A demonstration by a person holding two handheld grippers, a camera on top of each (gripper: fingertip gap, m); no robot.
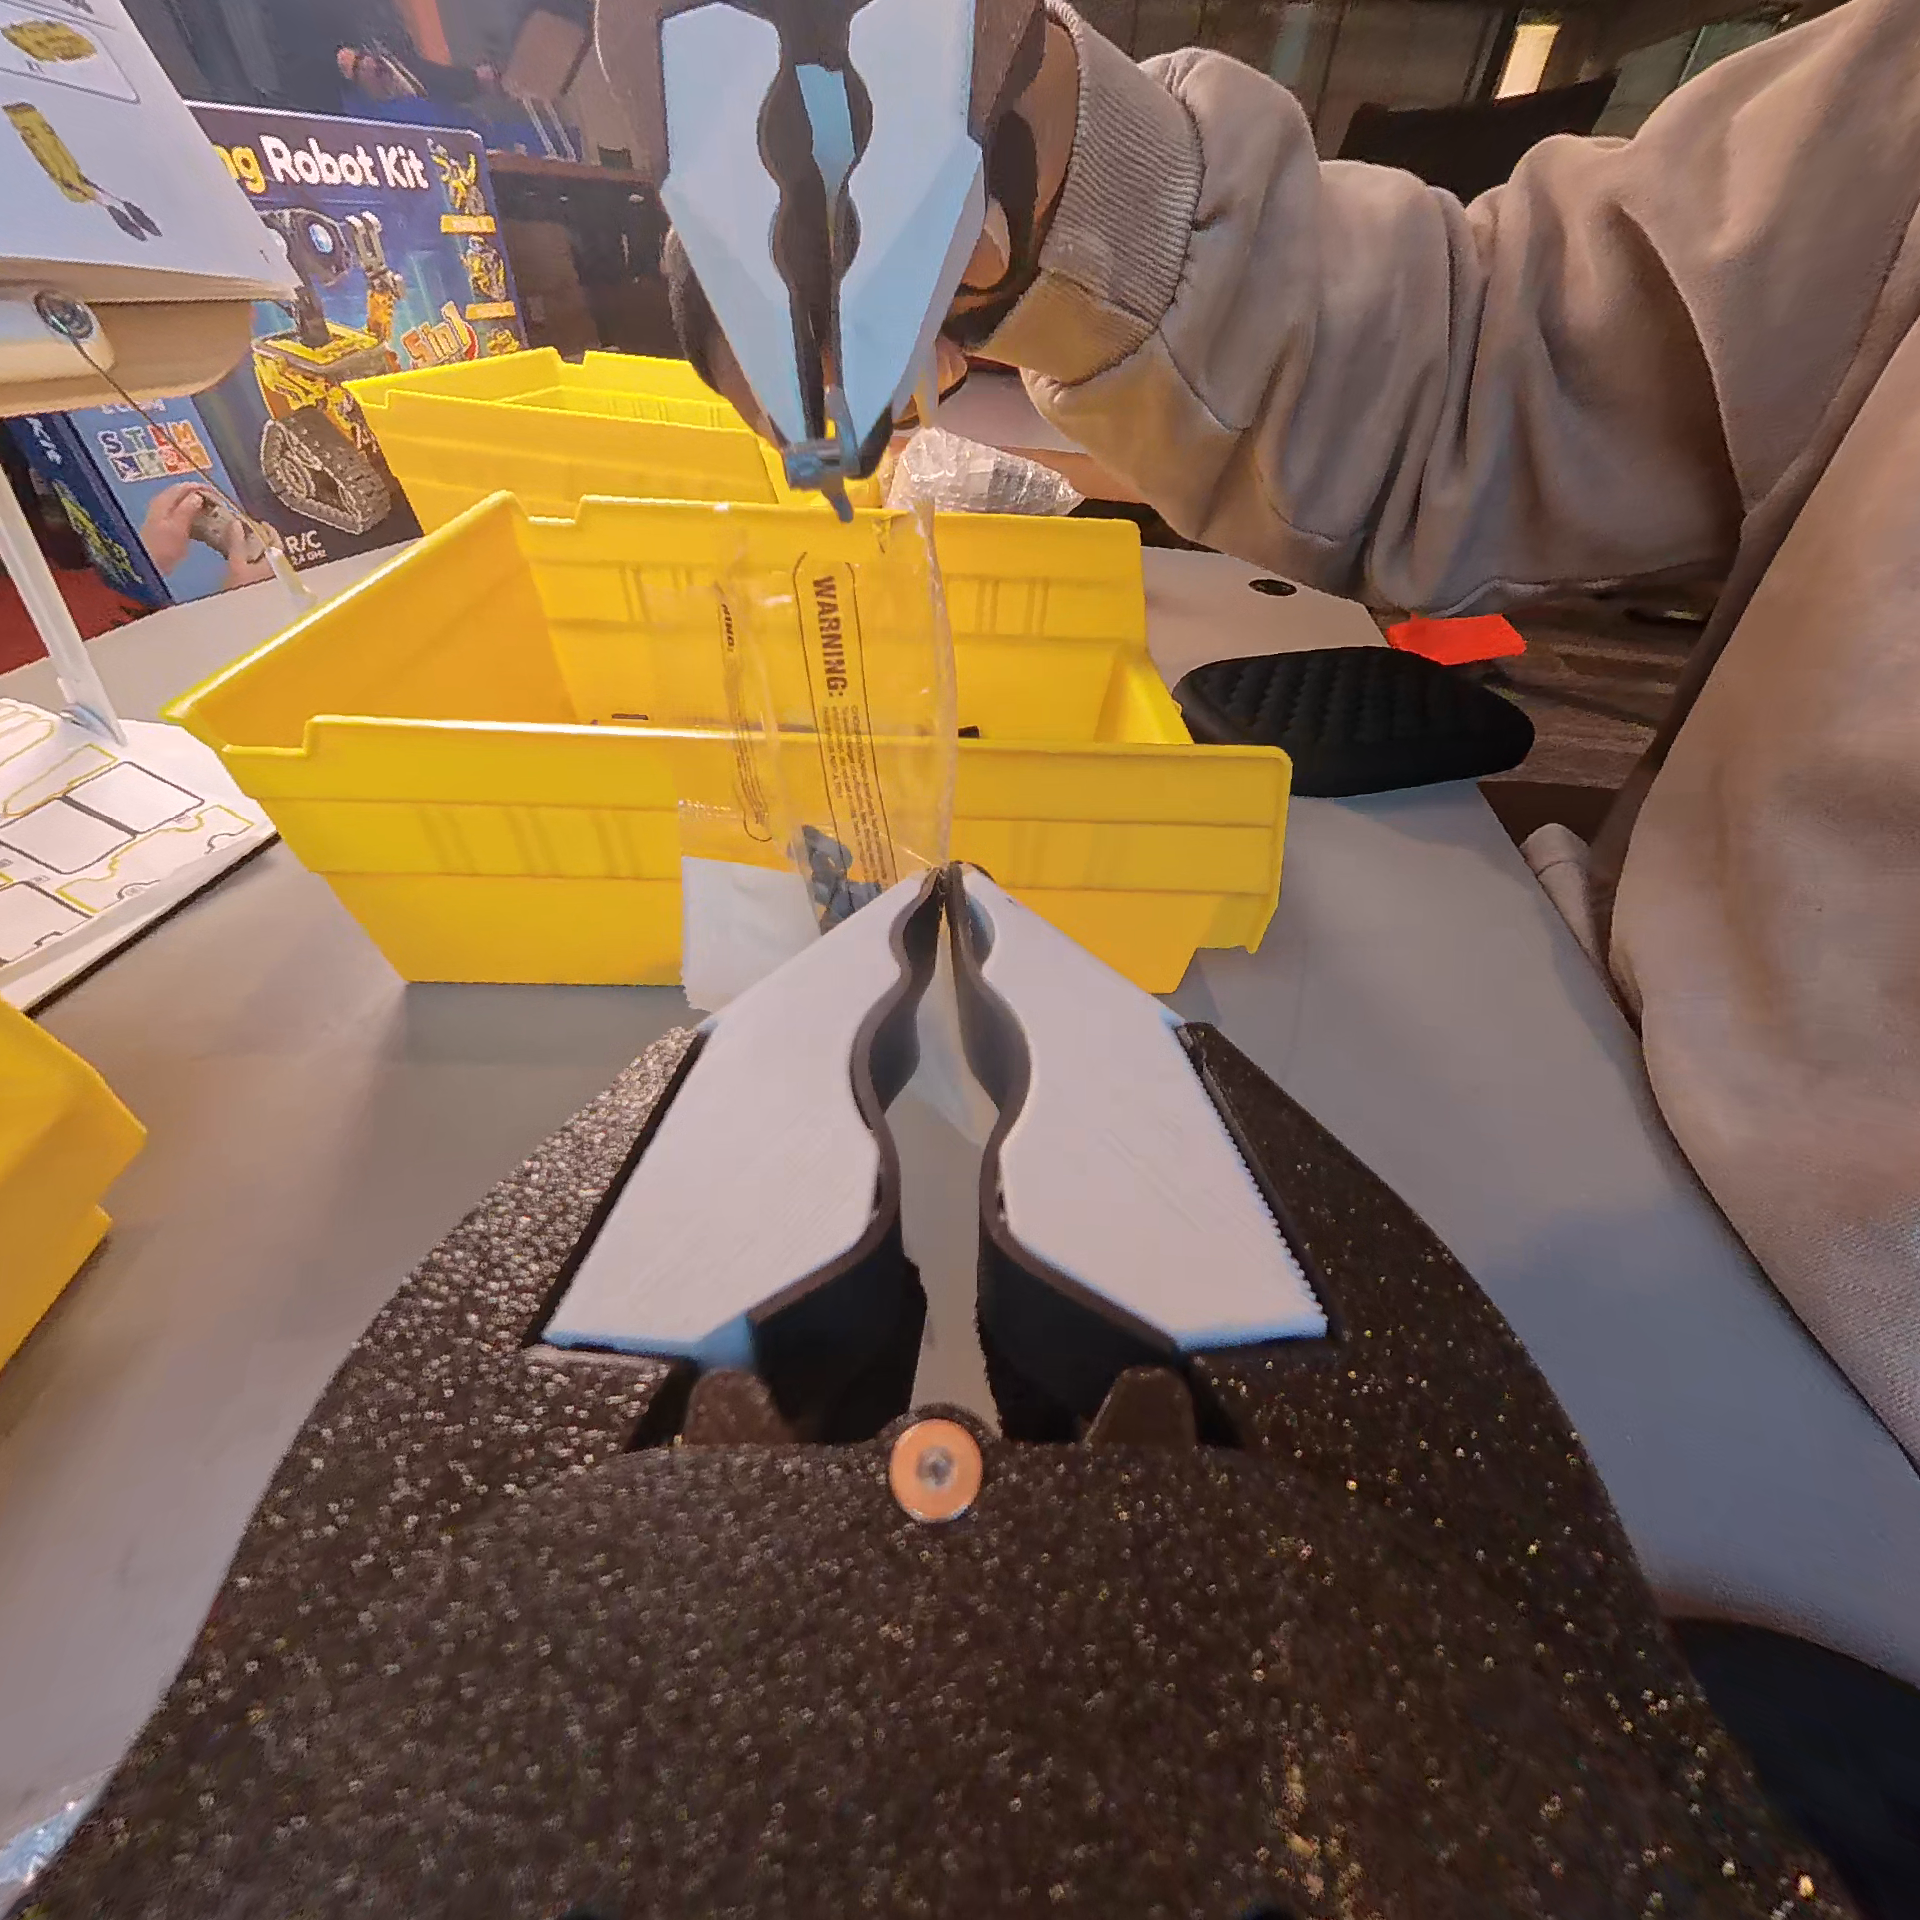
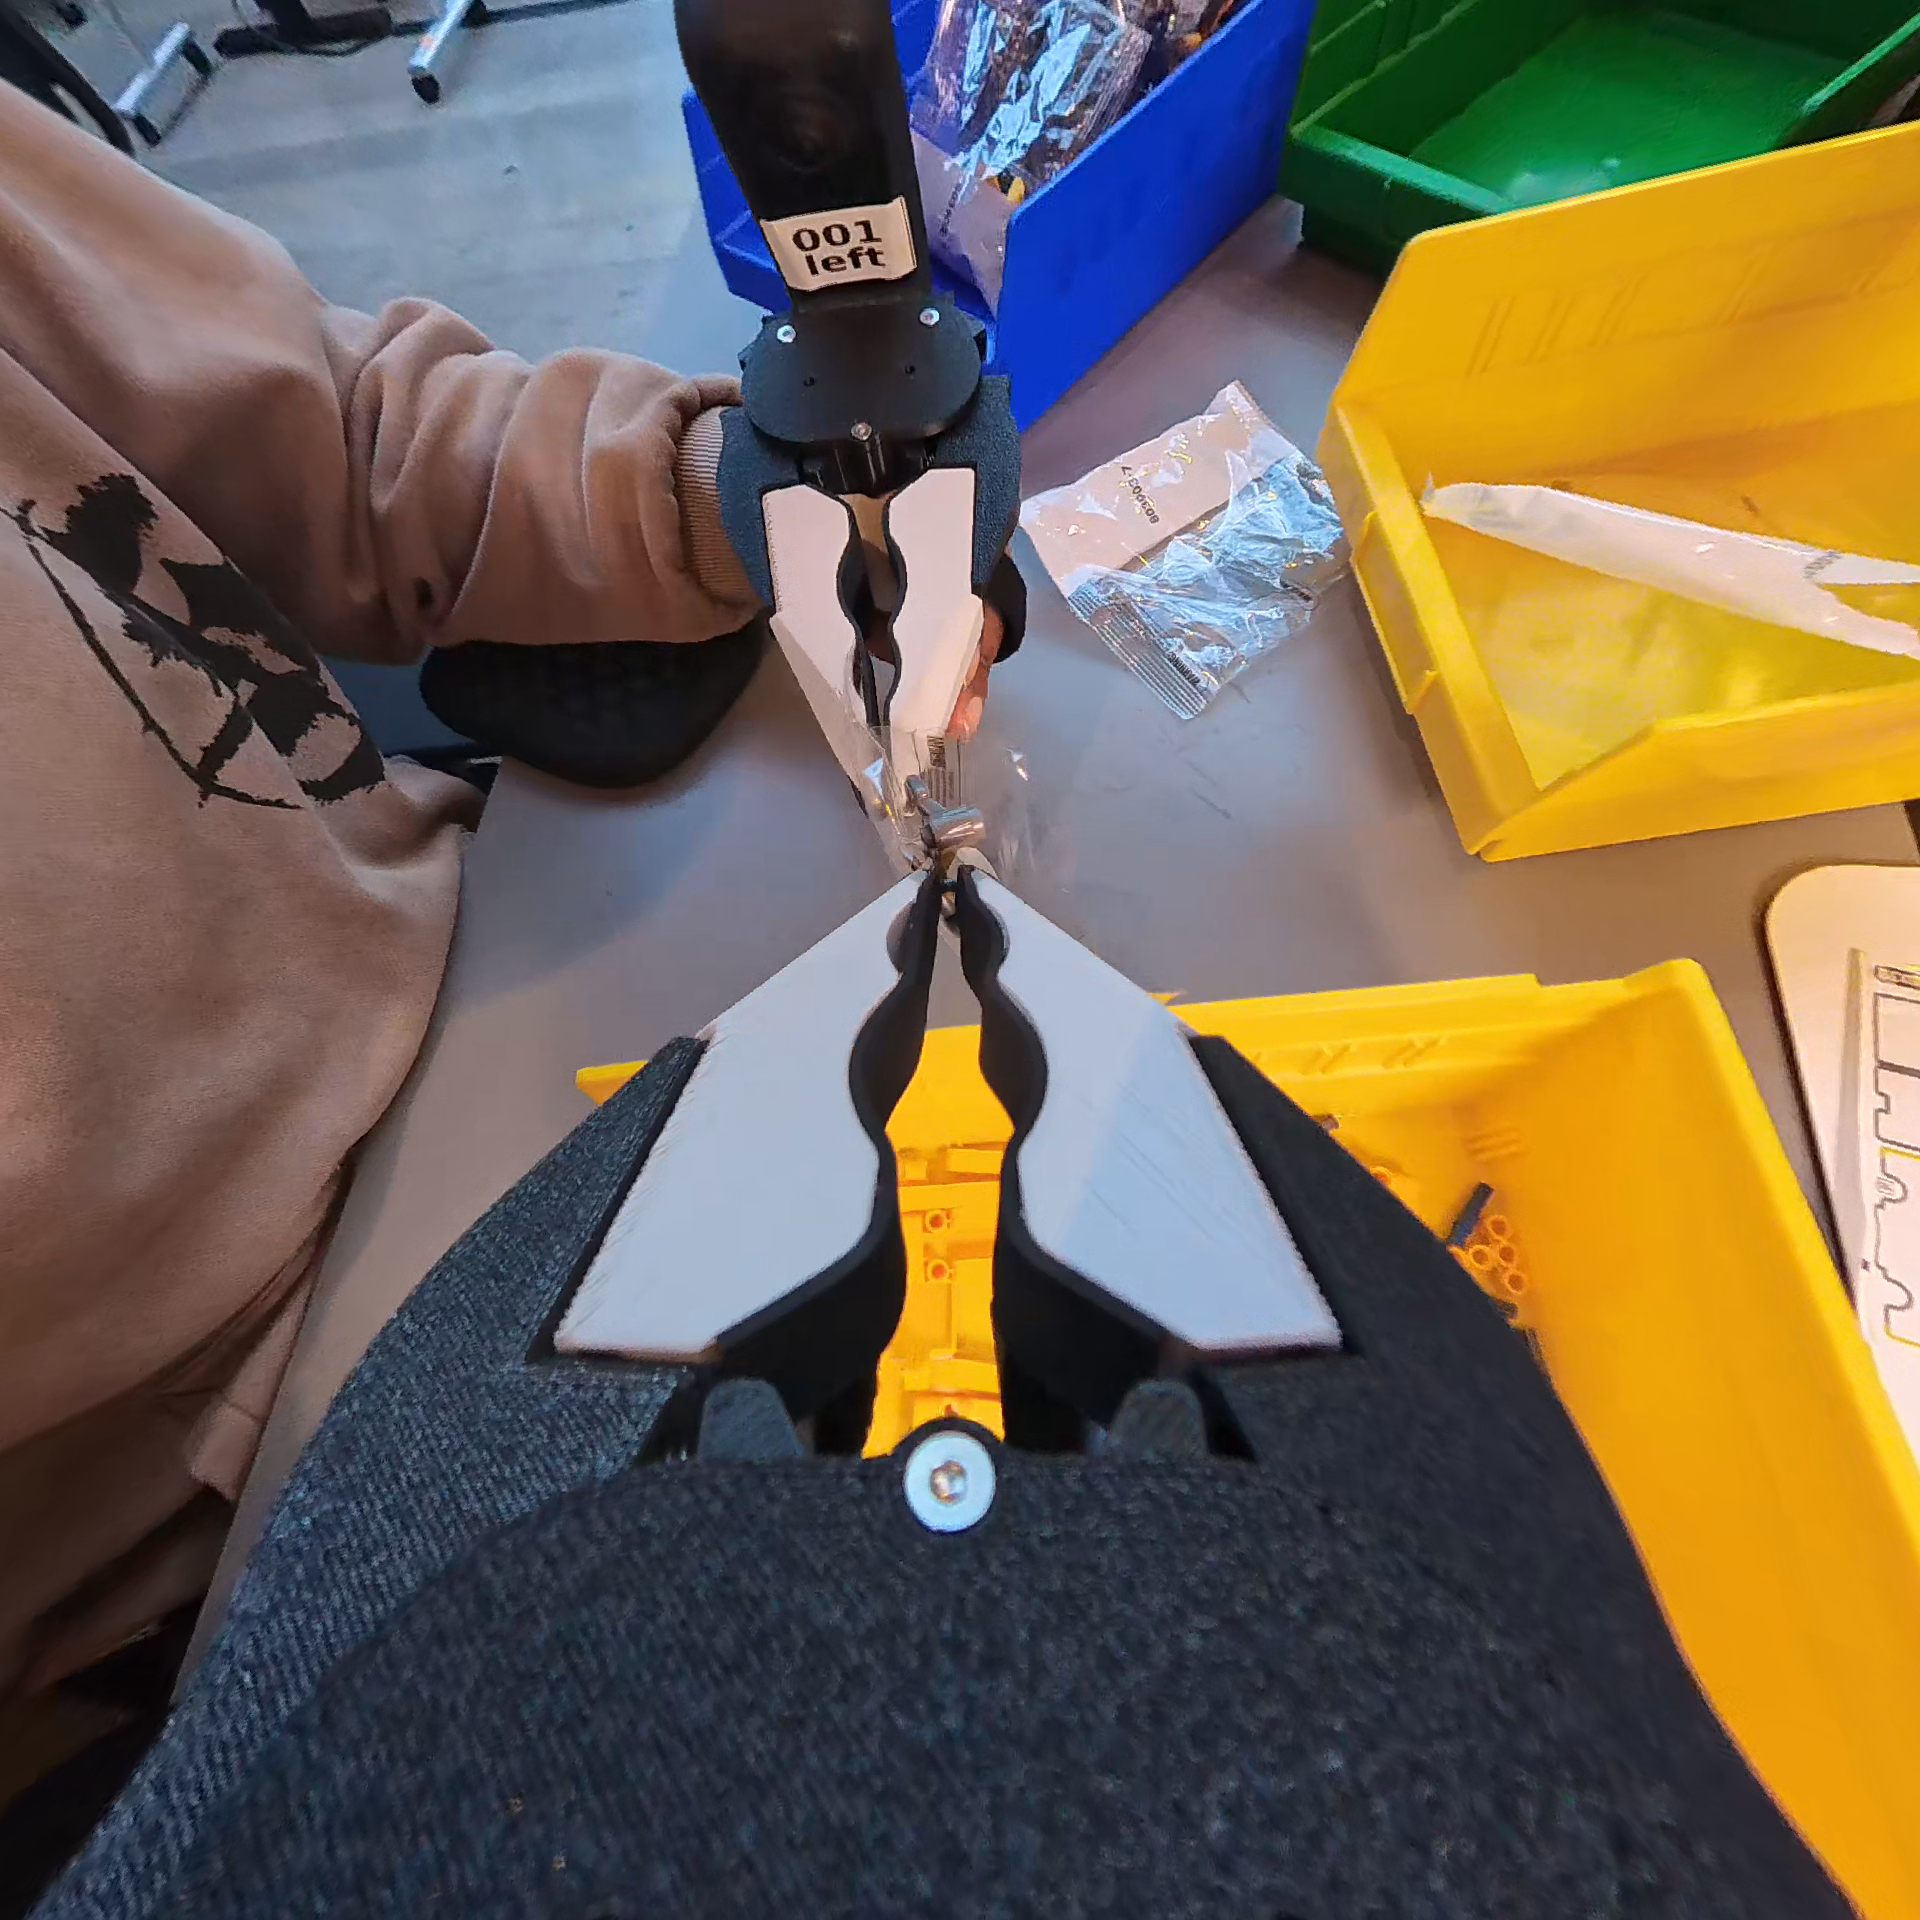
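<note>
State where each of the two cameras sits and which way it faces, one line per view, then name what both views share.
Left wrist view: sits on the left gripper, looking forward over the grey table at a yellow bin; a beige sleeve shows.
Right wrist view: sits on the right gripper, looking down toward the person's torso and the left gripper.
Shared: a clear plastic bag pinched by both grippers, the right gripper on its top edge.

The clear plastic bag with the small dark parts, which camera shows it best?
The left wrist view: the clear plastic bag hangs stretched flat between both tools, dark parts at its bottom. The right wrist view shows it only crumpled and foreshortened.
</note>
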